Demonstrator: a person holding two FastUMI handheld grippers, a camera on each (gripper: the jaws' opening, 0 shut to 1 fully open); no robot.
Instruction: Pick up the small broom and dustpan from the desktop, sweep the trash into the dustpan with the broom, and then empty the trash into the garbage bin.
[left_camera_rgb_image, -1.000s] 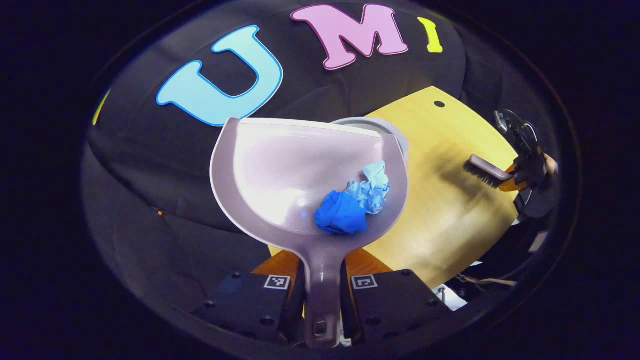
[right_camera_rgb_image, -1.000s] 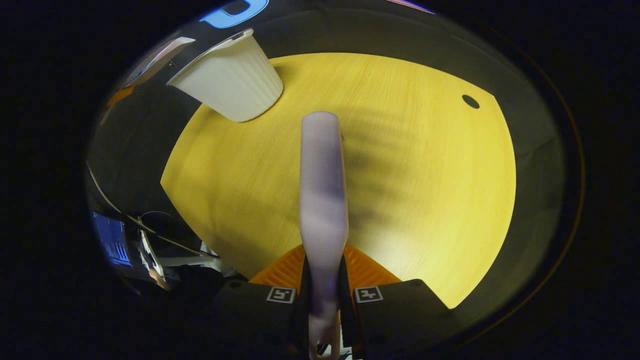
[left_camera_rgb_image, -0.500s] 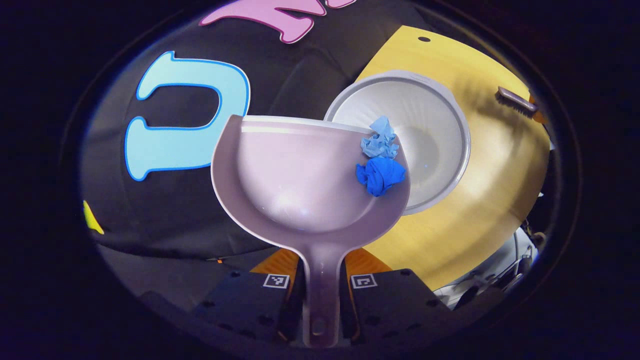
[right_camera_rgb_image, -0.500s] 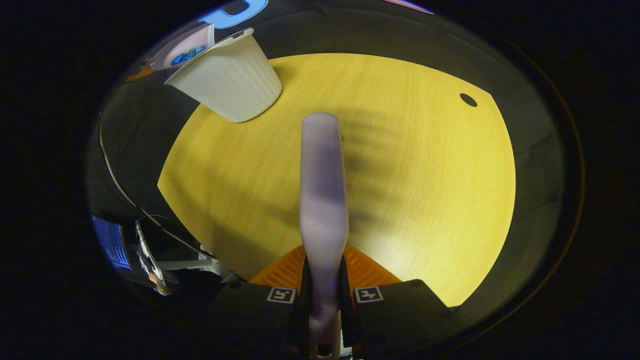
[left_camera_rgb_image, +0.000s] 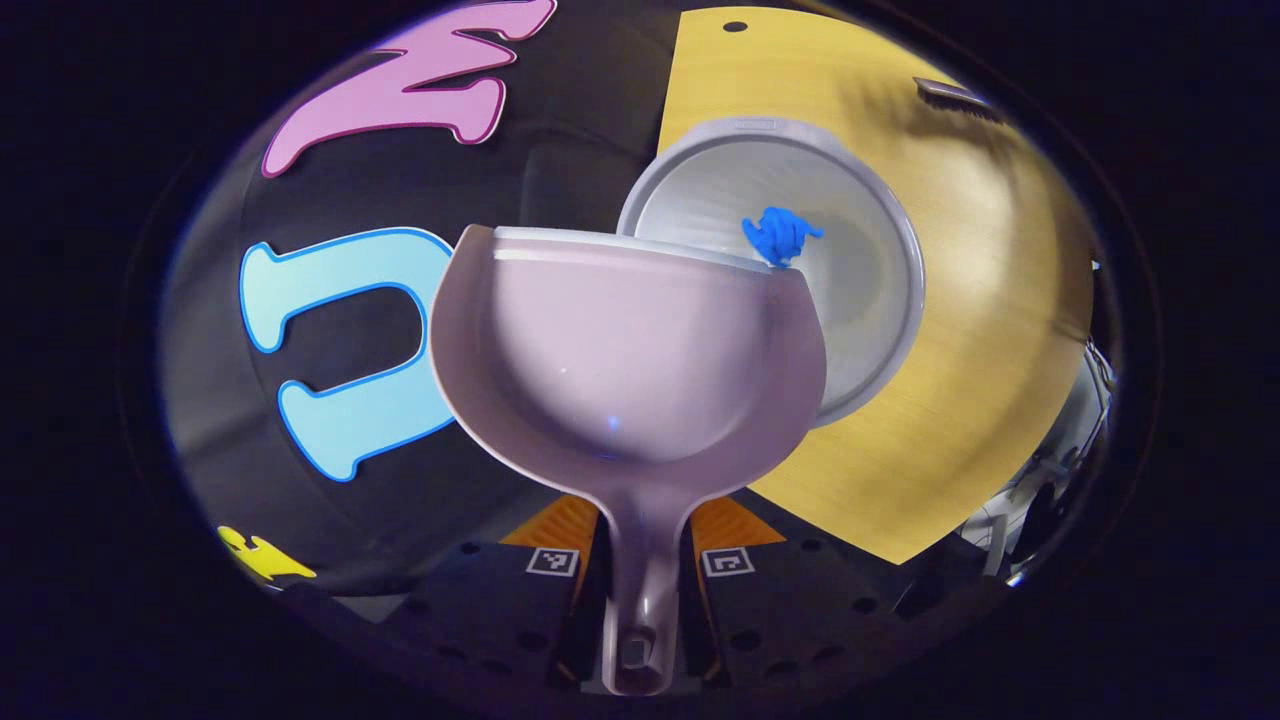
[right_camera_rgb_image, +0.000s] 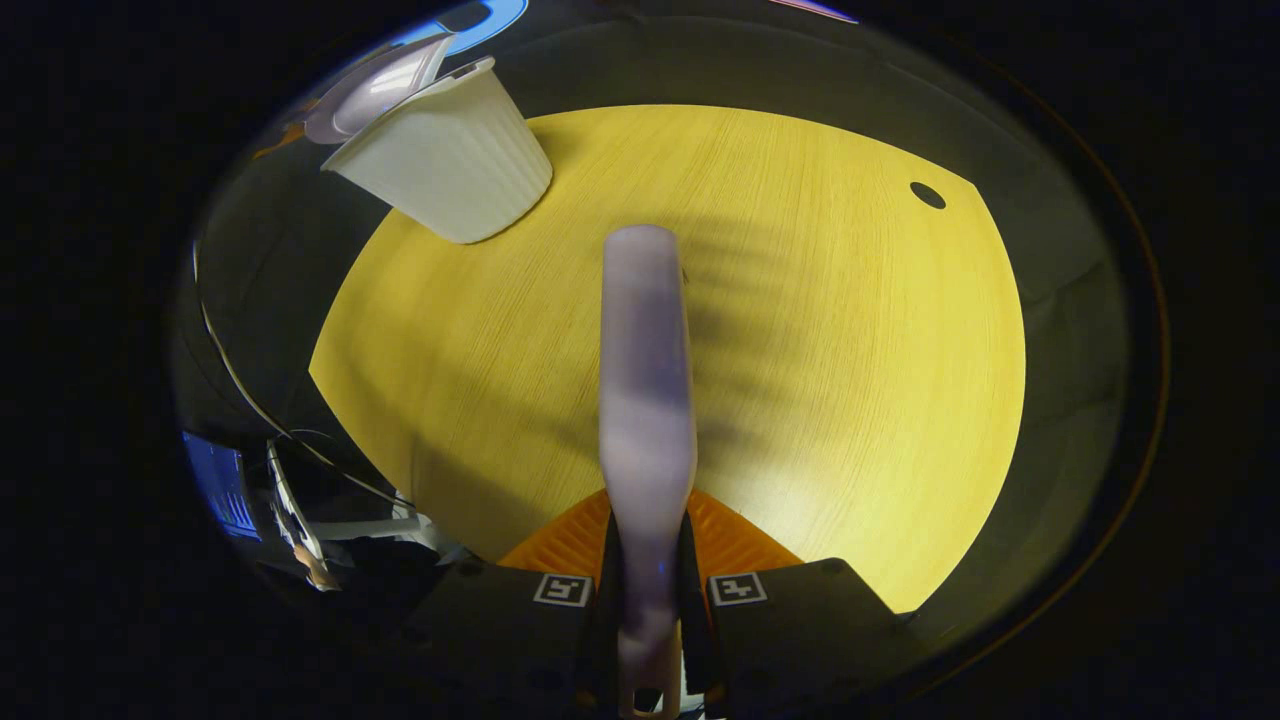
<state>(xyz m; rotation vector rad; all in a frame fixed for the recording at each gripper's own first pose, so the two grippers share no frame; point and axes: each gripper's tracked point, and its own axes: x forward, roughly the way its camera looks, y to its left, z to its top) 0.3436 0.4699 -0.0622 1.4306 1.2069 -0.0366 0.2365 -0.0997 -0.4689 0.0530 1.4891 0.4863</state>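
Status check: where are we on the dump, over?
Left gripper shut on dustpan, tipped over bin. Blue wad at lip. Right gripper shut on broom. Nothing blocking.

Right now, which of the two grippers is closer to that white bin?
Left. The left gripper holds the dustpan tipped over the garbage bin. The right gripper, clamped on the broom, sits well back across the desktop.

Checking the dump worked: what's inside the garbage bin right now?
In the garbage bin, one blue crumpled scrap shows just past the dustpan lip. The dustpan covers the bin's near side, hiding anything there.
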